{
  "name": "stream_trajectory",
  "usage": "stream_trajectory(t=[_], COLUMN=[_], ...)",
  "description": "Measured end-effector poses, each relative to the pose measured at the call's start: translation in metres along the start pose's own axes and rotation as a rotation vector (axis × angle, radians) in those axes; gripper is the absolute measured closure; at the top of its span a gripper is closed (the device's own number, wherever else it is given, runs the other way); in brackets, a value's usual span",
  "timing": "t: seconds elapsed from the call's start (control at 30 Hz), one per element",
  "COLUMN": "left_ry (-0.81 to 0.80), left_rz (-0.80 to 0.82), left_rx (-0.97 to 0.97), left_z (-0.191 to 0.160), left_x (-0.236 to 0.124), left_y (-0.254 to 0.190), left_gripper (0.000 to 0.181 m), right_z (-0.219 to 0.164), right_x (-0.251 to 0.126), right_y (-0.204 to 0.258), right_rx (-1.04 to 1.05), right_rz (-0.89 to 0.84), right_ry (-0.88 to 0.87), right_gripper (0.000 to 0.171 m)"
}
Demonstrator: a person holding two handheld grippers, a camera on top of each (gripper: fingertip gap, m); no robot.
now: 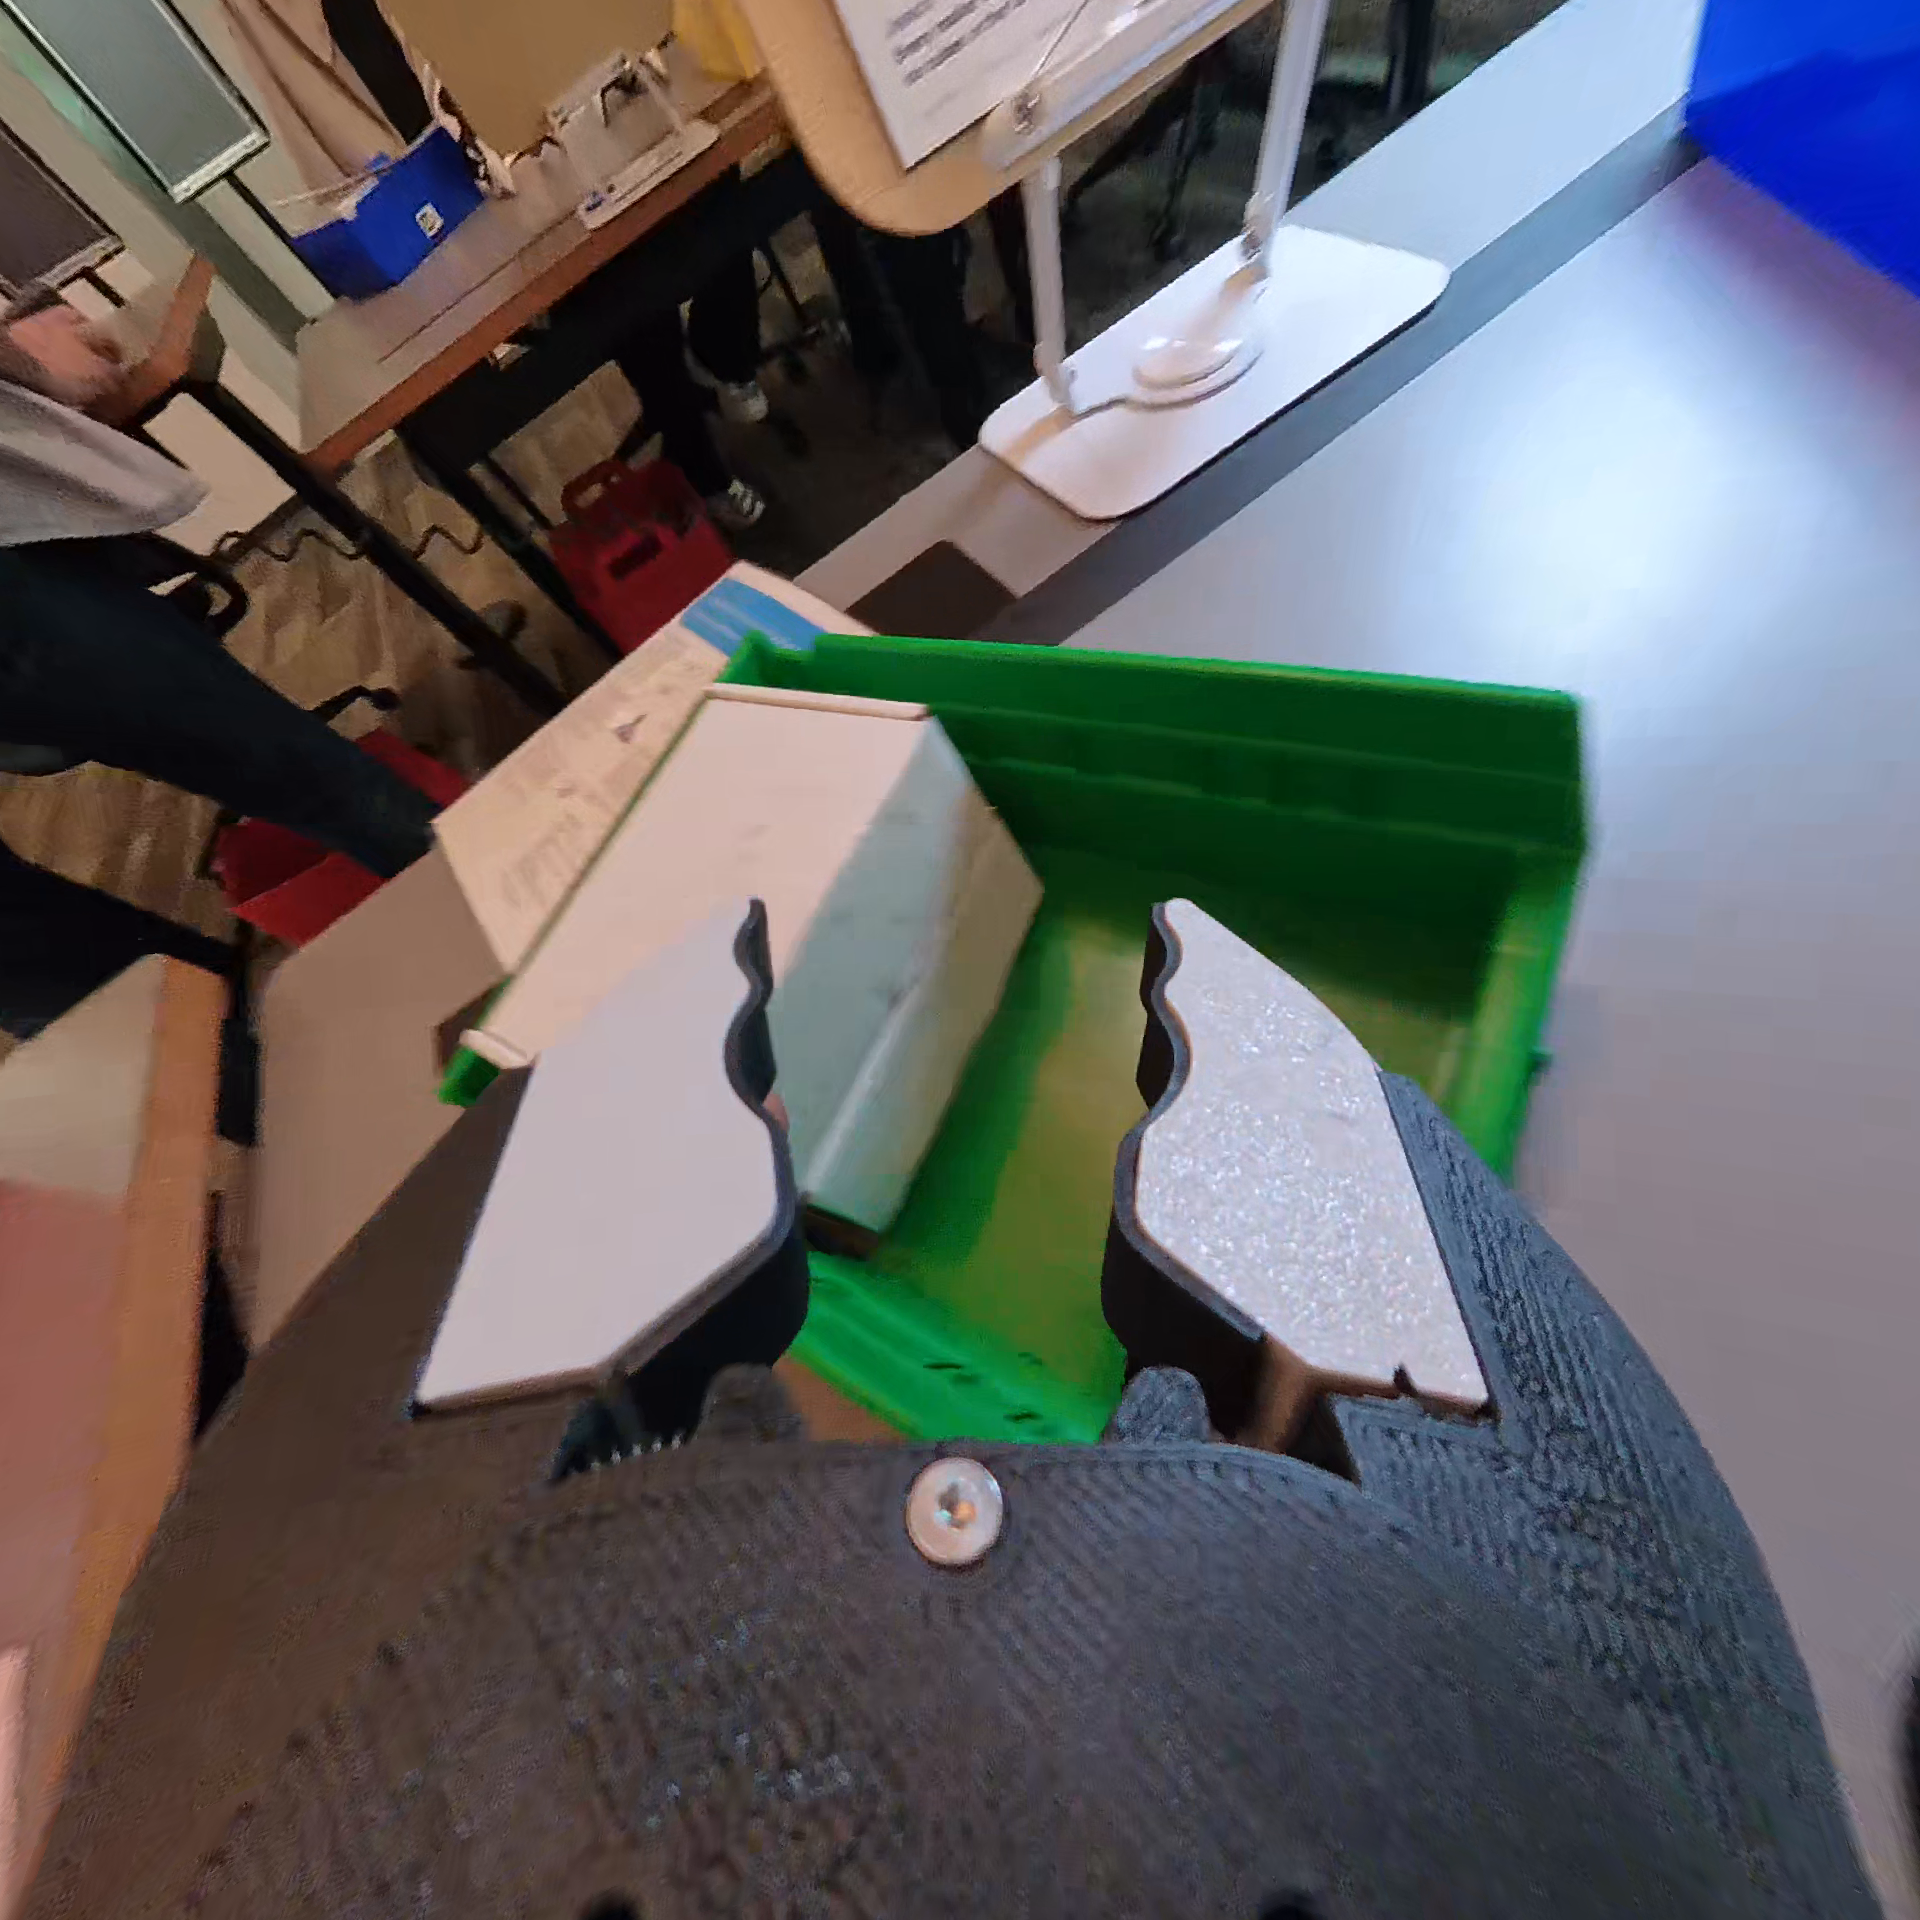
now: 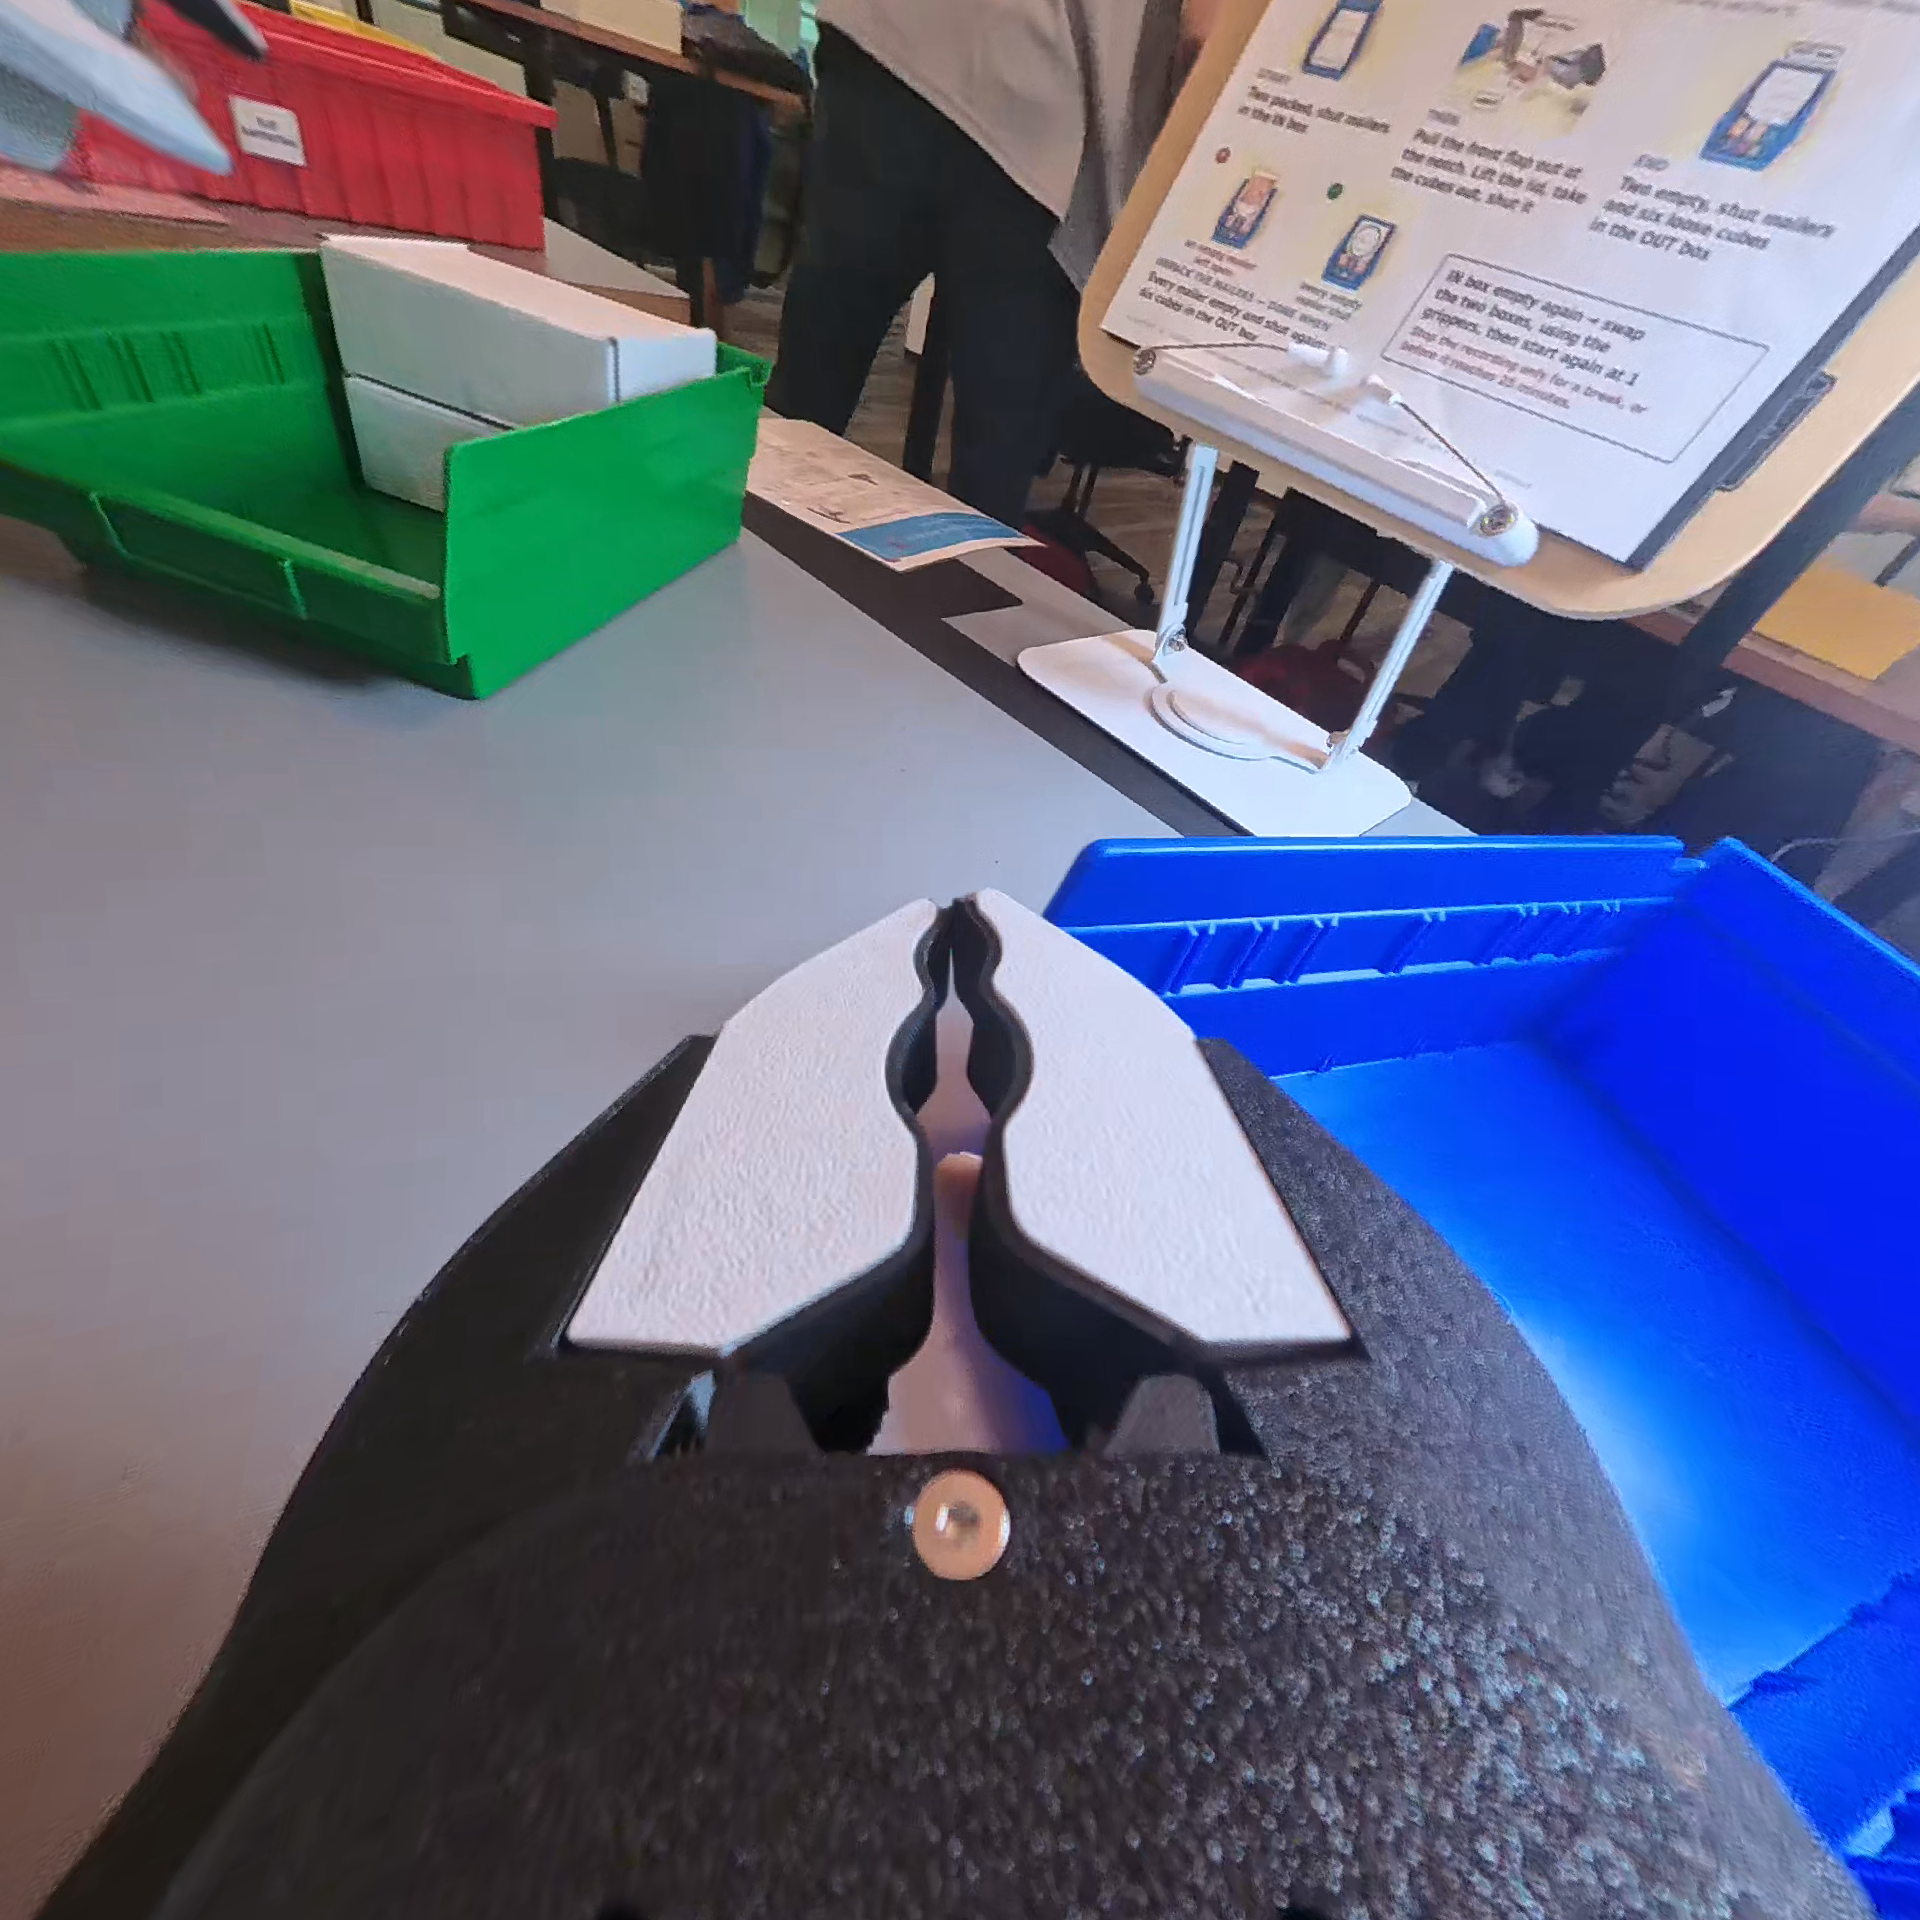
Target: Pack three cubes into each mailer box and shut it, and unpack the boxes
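A: Item one, left gripper [image 1: 956, 935]. Condition of jaws?

B: Jaws wide, nothing between them. Held above the green bin [image 1: 1351, 831], tilted down into it.

A: Item two, white mailer boxes. Location?

B: In the left wrist view, one closed mailer box [image 1: 769, 894] lies inside the green bin against its left wall. The left finger [image 1: 623, 1143] overlaps the box's near end; the right finger [image 1: 1278, 1143] is over the bin's bare floor, apart from the box. Whether the left finger touches the box cannot be told. In the right wrist view, two mailer boxes [image 2: 499, 322] are stacked at that same side of the bin, both shut.

A: Item three, right gripper [image 2: 954, 914].

B: Jaws closed tip to tip, holding nothing. Positioned over the grey worktop [image 2: 520, 883], just beside the blue bin [image 2: 1558, 1195], well apart from the green bin [image 2: 582, 540].

A: Cubes?

B: No cubes sighted in either bin from these angles.

A: Sundries?

B: White document stand [image 2: 1247, 717] with instruction sheet at the worktop's far edge; red bin [image 2: 364, 156] behind the green one.
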State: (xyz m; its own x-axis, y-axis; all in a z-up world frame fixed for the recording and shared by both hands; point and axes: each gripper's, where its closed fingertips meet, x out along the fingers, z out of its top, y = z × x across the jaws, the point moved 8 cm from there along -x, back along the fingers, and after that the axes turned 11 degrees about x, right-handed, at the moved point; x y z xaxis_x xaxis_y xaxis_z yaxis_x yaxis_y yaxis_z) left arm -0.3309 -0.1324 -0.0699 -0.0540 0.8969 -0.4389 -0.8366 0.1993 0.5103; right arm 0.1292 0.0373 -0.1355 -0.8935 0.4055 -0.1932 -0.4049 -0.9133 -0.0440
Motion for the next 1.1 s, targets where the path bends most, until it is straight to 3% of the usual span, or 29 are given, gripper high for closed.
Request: stream_trajectory(t=[0.1,0.3,0.6,0.87,1.1], left_ry=[0.124,0.437,0.738,0.868,0.830], left_rz=[-0.060,-0.273,-0.612,-0.591,-0.665], left_rx=[0.072,0.193,0.136,0.358,0.362], left_z=[-0.005,-0.022,-0.047,-0.050,-0.041], left_x=[0.024,0.080,0.118,0.124,0.107], left_y=[0.034,0.080,0.105,0.091,0.070], left_gripper=[0.097,0.085,0.057,0.062,0.061], right_z=[0.001,-0.007,-0.022,-0.027,-0.024], right_x=[0.000,0.002,0.010,0.017,0.015], right_y=[0.004,0.002,0.004,0.003,0.002], right_rx=[-0.005,0.013,0.014,0.045,0.069], right_rz=[0.011,0.024,0.074,0.091,0.099], right_ry=[-0.023,-0.006,0.063,0.094,0.085], right_gripper=[0.171,0.170,0.169,0.169,0.169])
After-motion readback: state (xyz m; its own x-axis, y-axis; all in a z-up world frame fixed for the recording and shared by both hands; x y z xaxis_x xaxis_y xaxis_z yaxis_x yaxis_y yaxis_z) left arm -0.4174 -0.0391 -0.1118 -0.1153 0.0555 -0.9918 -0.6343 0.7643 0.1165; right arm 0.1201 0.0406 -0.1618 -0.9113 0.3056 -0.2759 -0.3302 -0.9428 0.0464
